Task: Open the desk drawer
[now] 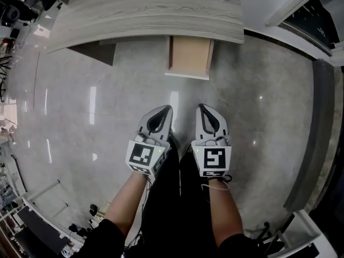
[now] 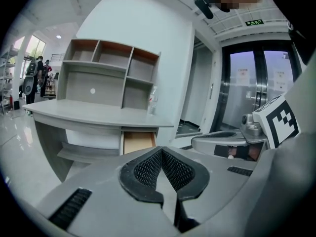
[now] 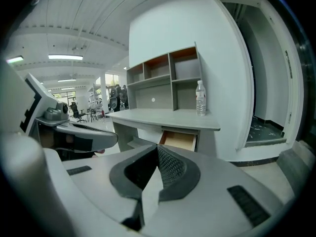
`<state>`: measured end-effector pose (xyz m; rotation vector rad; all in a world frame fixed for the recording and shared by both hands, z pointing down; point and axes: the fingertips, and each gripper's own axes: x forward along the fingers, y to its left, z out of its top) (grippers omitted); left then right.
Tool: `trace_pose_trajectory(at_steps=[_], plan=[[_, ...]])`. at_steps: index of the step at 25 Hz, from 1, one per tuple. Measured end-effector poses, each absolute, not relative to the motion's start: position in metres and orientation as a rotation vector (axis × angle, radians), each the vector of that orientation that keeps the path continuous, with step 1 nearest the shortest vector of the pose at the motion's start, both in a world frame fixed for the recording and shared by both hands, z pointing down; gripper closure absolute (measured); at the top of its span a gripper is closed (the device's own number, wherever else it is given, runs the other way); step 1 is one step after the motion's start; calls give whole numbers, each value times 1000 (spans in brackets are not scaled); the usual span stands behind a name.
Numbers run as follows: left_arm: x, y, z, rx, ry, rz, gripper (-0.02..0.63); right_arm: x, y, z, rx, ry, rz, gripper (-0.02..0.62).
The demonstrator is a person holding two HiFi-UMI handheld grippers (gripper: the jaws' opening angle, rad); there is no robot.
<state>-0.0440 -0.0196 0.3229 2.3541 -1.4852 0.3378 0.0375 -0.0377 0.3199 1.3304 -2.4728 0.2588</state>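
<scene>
The desk drawer point(image 1: 189, 55) already stands pulled out from under the grey surface point(image 1: 145, 9), its pale wooden inside showing, so I judge the opening step done or nearly so. It lies well ahead of both sets of fingertips, across a stretch of bare floor point(image 1: 97, 106).

The left gripper point(image 1: 163, 112) and right gripper point(image 1: 206, 110) hang side by side close to the person's legs, pointing towards the desk. In the left gripper view the ribbed fingers point(image 2: 148, 169) are pressed together with nothing between them. The right gripper view shows the same: fingers point(image 3: 170, 169) closed on each other and empty. Neither touches anything.

A water bottle point(image 3: 199, 98) stands on the surface above and beyond the drawer, and a shelf unit point(image 2: 108, 73) rises behind it, further from the fingers again.

If the drawer is wanted further out, a gripper would have to go forward to the drawer's front, part its fingers and catch the front edge. No handle can be made out from here. Otherwise little seems left to do.
</scene>
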Motion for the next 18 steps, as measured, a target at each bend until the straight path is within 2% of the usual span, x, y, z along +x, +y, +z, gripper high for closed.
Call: trace_pose_trajectory(at_steps=[18], plan=[[-44,-23,314,2369,-1454,332,601,30,-40,298,1356,-2482,246,589]])
